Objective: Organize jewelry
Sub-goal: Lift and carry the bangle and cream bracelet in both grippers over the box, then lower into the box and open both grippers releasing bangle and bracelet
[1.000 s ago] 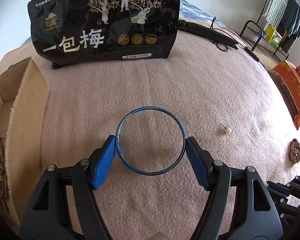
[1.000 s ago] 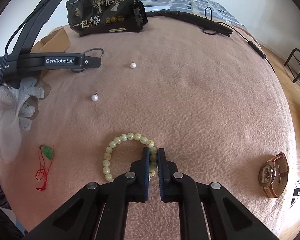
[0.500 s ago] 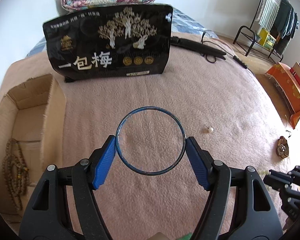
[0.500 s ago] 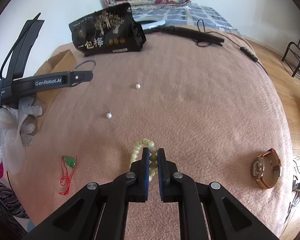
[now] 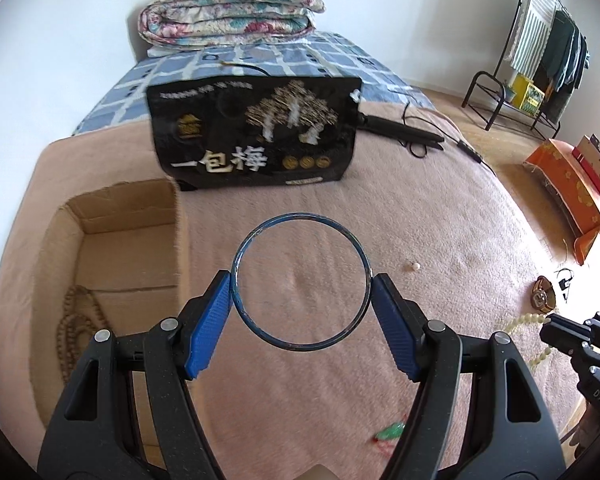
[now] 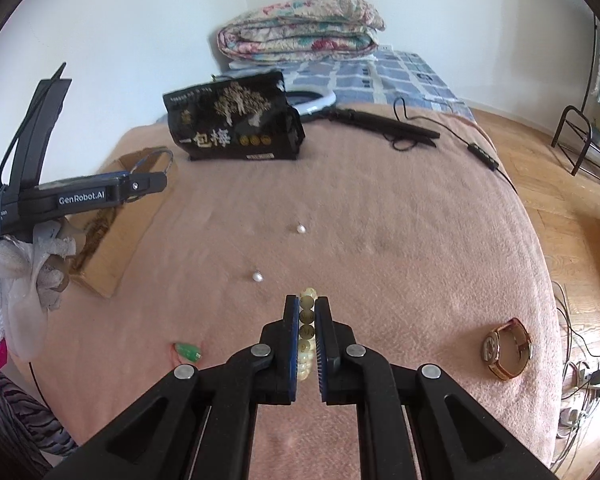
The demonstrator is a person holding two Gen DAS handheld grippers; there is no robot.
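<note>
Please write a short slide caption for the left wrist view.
Left tool grips blue bangle above pink blanket, beside cardboard box.

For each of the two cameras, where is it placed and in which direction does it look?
Left wrist: sits on the left gripper, looking down over the pink blanket toward the open cardboard box; its fingers hold a thin blue bangle.
Right wrist: sits on the right gripper, facing the same way; its fingers pinch a pale bead bracelet; a gloved hand shows.
Shared: black snack bag, brown-strap wristwatch.
</note>
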